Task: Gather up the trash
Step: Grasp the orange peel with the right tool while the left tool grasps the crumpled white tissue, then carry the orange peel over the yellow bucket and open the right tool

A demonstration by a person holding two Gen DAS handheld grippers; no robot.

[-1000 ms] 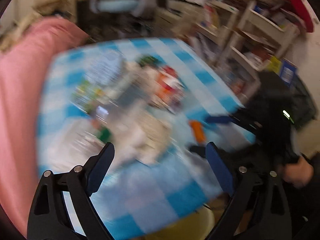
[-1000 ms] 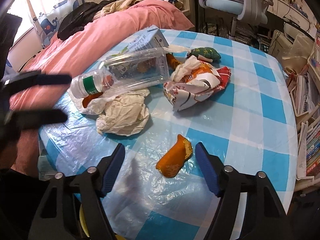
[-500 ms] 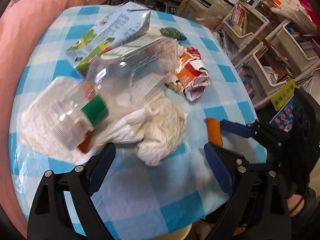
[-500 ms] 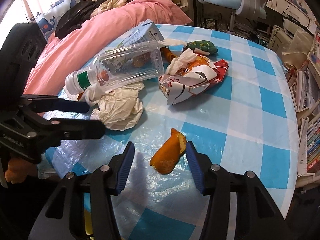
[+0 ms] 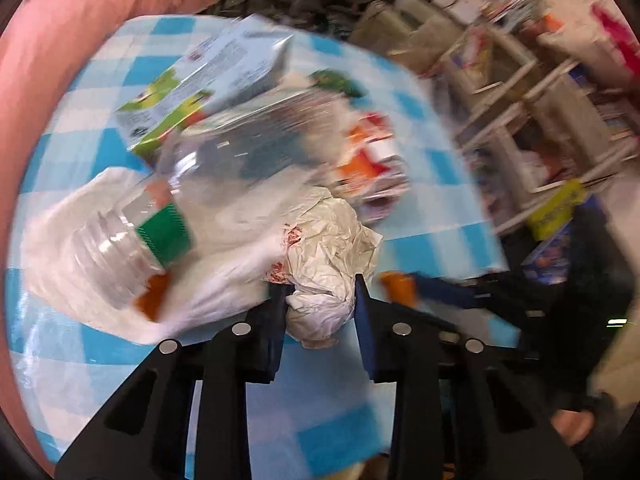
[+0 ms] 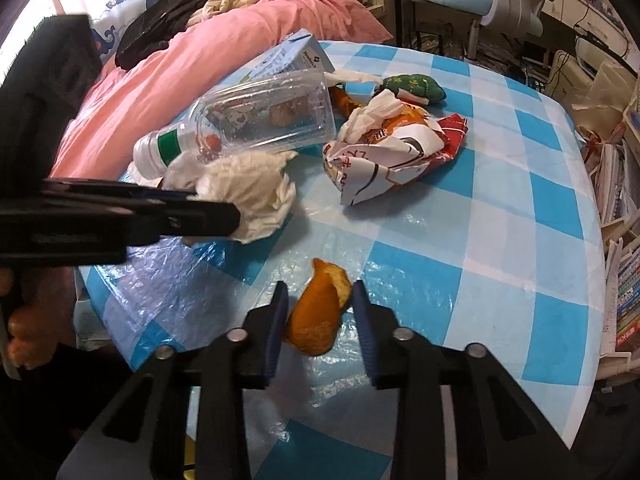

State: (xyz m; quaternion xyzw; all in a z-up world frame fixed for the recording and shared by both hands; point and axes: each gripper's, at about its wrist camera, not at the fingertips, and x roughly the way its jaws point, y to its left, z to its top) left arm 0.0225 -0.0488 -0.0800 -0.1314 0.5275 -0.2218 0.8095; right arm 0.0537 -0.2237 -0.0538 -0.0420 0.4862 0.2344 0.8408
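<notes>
Landmark: clear plastic bottle (image 6: 256,120) with a green band, lying on its side on the blue-and-white checked tablecloth (image 6: 500,216); every place below is given from it.
Pink bedding (image 6: 192,68): behind and to the left of the bottle, past the table edge.
Left gripper (image 5: 318,286): in front of the bottle's neck end; its jaws have just been closing and now pinch the crumpled white tissue (image 5: 328,264) from both sides.
Crumpled white tissue: touching the front of the bottle, low against the cloth; in the right wrist view the black fingers reach it from the left.
White plastic bag (image 5: 120,264): under and around the bottle's neck, with a bit of orange showing beneath it.
Carton (image 6: 292,60): pale blue, directly behind the bottle and touching it.
Orange peel (image 6: 320,312): well in front of the bottle, alone on the cloth.
Right gripper (image 6: 318,292): in front of the bottle, over the peel; its jaws have just been closing and the blue pads sit against both sides of the peel.
Snack wrapper (image 6: 392,156): red, white and orange, crumpled, just right of the bottle's base.
Green pouch (image 6: 416,86): behind the wrapper, right of the bottle's far end.
</notes>
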